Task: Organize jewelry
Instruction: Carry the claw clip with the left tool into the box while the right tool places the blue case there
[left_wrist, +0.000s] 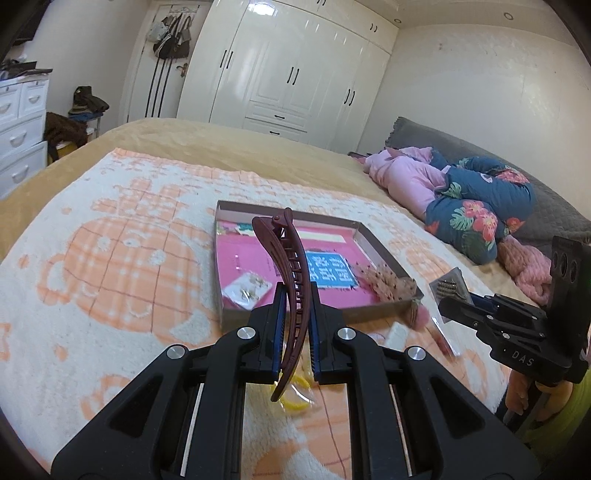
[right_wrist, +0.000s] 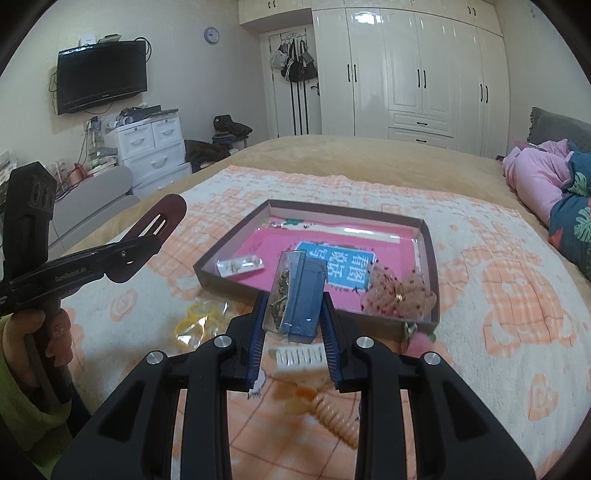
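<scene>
Your left tool (left_wrist: 295, 325) clamps a maroon banana hair clip (left_wrist: 291, 280) and your right tool (right_wrist: 295, 314) clamps a clear jewelry packet (right_wrist: 295, 291), both short of the box lid (right_wrist: 430, 243); scrunchies (right_wrist: 399, 291) already inside, yellow rings (right_wrist: 195, 321) and comb (right_wrist: 299, 356) remain on the blanket

The lower end of the maroon hair clip (left_wrist: 291, 295) is hidden between the left gripper's (left_wrist: 295, 325) pads. The yellow item in clear wrap (left_wrist: 295, 400) beneath it is mostly covered. In the right wrist view, the contents of the clear packet (right_wrist: 286, 291) are too blurred to identify. The white comb-like clip (right_wrist: 301, 356) is partly hidden behind the right gripper (right_wrist: 295, 332). The tray's (right_wrist: 236, 284) printed blue label cannot be read.
</scene>
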